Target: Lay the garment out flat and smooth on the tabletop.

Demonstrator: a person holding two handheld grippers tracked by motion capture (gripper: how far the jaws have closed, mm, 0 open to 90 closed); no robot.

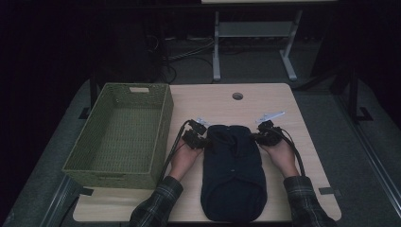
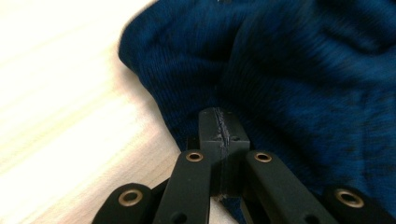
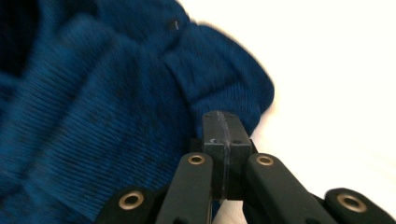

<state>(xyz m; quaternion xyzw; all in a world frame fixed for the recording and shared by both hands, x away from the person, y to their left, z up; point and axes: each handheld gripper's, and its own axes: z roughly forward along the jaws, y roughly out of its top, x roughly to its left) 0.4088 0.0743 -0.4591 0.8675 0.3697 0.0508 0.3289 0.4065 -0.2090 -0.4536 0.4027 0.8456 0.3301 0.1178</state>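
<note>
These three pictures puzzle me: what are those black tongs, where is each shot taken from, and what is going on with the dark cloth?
No robot here: a person holds hand-worked tongs in each hand. The high view looks down from above the table. On it lie a folded dark blue garment and, to its left, a woven green basket. The left tongs and the right tongs sit at the garment's far corners. The other two pictures come from small cameras riding on the tongs, looking along their black jaws. In both, the jaws are shut and the blue knit lies right against their tips, so each pair seems to pinch an edge of the garment, though the grip itself is hidden.
</note>
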